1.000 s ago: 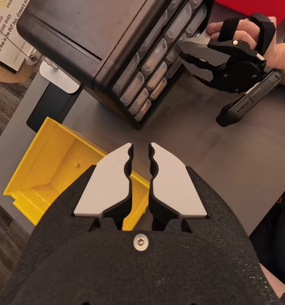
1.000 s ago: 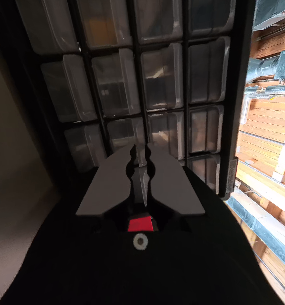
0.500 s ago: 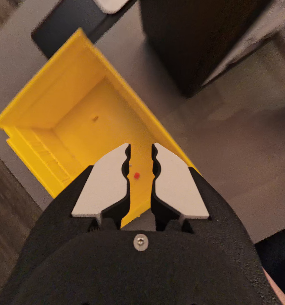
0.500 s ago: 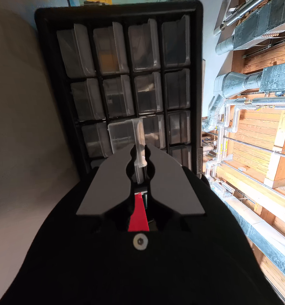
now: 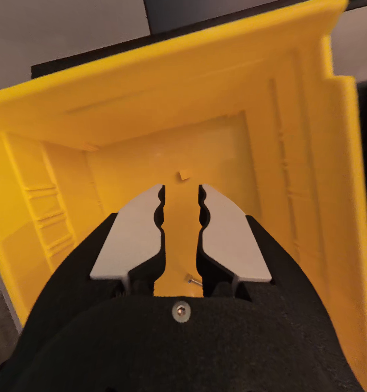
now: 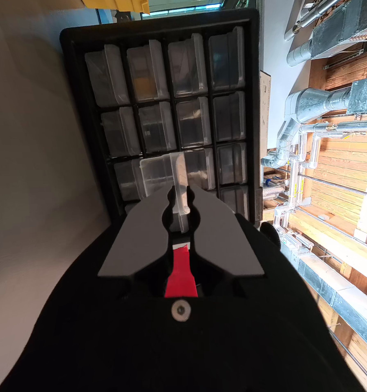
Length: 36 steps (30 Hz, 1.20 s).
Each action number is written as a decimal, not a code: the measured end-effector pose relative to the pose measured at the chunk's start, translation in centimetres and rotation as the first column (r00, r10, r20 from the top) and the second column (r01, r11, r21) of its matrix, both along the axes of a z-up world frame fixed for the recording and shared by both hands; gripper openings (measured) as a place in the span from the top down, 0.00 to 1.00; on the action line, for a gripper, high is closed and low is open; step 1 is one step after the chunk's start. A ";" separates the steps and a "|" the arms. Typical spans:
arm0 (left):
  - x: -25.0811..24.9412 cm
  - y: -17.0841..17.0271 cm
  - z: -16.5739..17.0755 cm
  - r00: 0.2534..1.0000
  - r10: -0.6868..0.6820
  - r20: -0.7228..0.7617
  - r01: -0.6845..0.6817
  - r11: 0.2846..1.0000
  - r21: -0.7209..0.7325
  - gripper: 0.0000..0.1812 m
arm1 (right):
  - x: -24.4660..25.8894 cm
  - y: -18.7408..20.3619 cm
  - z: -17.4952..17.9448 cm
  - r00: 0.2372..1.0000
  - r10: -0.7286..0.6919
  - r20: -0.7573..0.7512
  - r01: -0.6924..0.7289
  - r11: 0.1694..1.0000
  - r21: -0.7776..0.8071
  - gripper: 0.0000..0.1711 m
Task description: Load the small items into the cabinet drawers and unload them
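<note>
In the left wrist view my left gripper point(image 5: 181, 186) is open and empty, reaching down into a yellow bin point(image 5: 136, 89). A small metal screw point(image 5: 192, 281) lies on the bin floor between the finger bases. In the right wrist view my right gripper point(image 6: 181, 187) is shut on the handle of a clear drawer point(image 6: 157, 176), which is pulled partway out of the black cabinet point(image 6: 159, 25). The cabinet holds a grid of clear drawers, the others shut. The view is turned sideways.
The grey table point(image 5: 51, 31) shows beyond the yellow bin, with a dark block point(image 5: 199, 10) behind it. A red surface point(image 6: 180, 275) shows between my right finger bases. Ducts and wooden beams point(image 6: 327, 169) fill the right of the right wrist view. The grippers' ends are close to 40 centimetres from one another.
My left gripper swung away from the cabinet and down into the yellow bin, opening slightly. My right gripper closed on a drawer handle and pulled the drawer outward, backing away from the cabinet.
</note>
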<state>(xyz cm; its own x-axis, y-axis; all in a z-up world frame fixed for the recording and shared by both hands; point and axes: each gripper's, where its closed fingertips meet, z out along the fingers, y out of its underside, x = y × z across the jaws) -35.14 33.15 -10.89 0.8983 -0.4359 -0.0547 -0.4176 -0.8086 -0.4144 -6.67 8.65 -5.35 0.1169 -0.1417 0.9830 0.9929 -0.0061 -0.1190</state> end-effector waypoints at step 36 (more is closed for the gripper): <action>1.2 1.5 -3.9 0.980 -0.201 -0.011 0.200 0.979 -0.021 0.83 | 0.4 -0.2 -0.6 0.999 0.009 -0.045 -0.011 0.999 -0.043 0.93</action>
<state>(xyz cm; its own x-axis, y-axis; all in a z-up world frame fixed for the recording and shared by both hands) -33.96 34.64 -14.76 0.7918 -0.6083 -0.0551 -0.5773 -0.7158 -0.3928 -6.30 8.40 -5.96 0.1622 -0.0978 0.9819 0.9866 -0.0023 -0.1632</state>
